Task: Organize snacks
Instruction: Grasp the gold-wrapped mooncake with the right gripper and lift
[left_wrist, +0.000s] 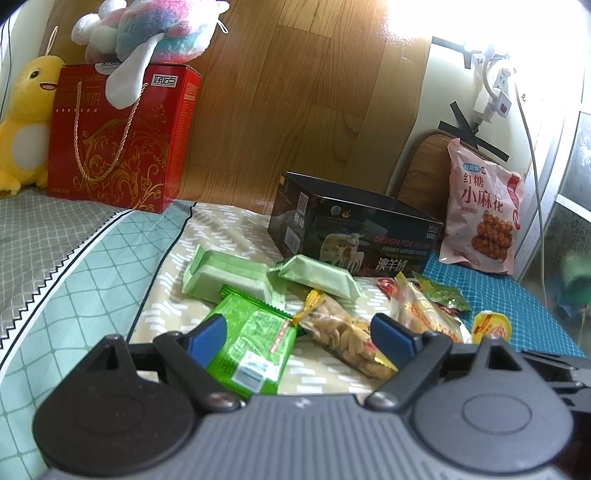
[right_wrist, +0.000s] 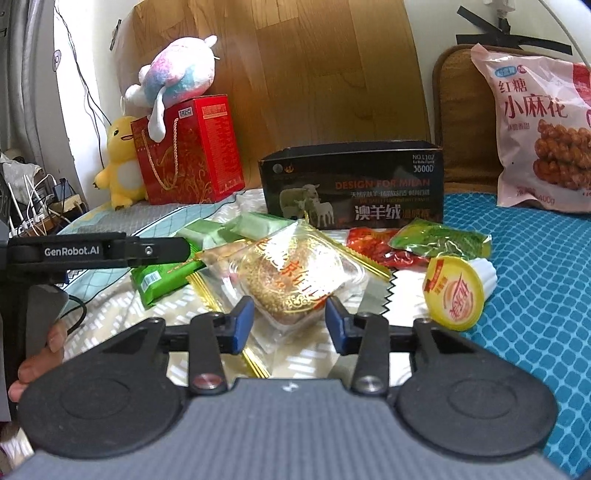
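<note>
Loose snacks lie on the bed in front of an open black box (left_wrist: 354, 229) (right_wrist: 351, 184). My left gripper (left_wrist: 299, 332) stands open, its pads apart over a bright green packet (left_wrist: 251, 343) and a clear packet of peanuts (left_wrist: 343, 339). Neither pad presses on them. Two pale green wafer packs (left_wrist: 229, 277) lie just beyond. My right gripper (right_wrist: 289, 325) has its blue pads against both sides of a clear-wrapped sesame cake packet (right_wrist: 291, 273). A yellow-lidded jelly cup (right_wrist: 456, 291) lies on its side to the right of it.
A red gift box (left_wrist: 122, 136) with plush toys on top of it and beside it stands at the back left. A pink snack bag (right_wrist: 543, 129) leans at the back right. Red and green sachets (right_wrist: 436, 240) lie near the black box. A hand (right_wrist: 40, 350) holds the left gripper's handle.
</note>
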